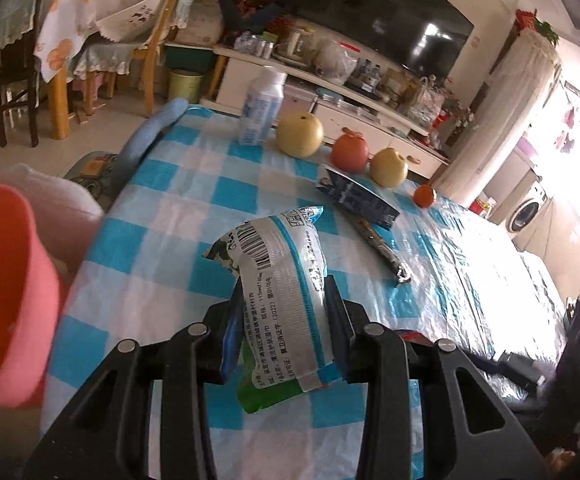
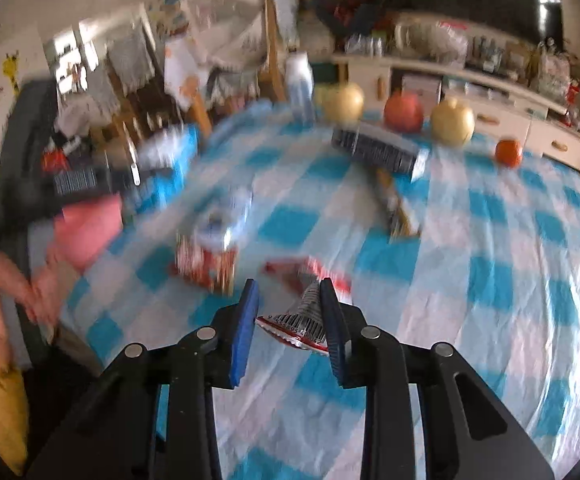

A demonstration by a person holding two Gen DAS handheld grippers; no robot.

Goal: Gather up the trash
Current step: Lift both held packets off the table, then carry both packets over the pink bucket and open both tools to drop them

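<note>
Left wrist view: the left gripper [image 1: 284,292] is clamped on a white and blue tissue packet [image 1: 286,280], which fills the gap between the two pads; the packet's long axis runs along the fingers, its crimped far end with a barcode pointing away from the camera and a little to the left, its near end hanging back between the jaws with a green patch below; it is lifted clear of the blue and white checked tablecloth [image 1: 170,208]; to the left, beside the table edge, stands a pink bin [image 1: 6,292] with its mouth toward the camera; farther along the cloth lies a dark blue carton [image 1: 360,198], flattened, its long axis running from upper left to lower right, and touching its near side a thin dark wrapper [image 1: 384,250] stretched the same way; at the far edge stand a white bottle [image 1: 261,106], a yellow pear [image 1: 300,135], a red apple [image 1: 350,153], a second pear [image 1: 389,167] and a small orange [image 1: 424,196].

Right wrist view, blurred: the right gripper [image 2: 288,308] has a red and white wrapper [image 2: 306,316] between its pads, the right pad against it, the left pad seemingly on its corner, so it looks pinched; the wrapper's barcoded edge lies crosswise nearest the camera, its body tapering away from it; just to the left on the cloth sits a red crumpled packet [image 2: 206,260].
</note>
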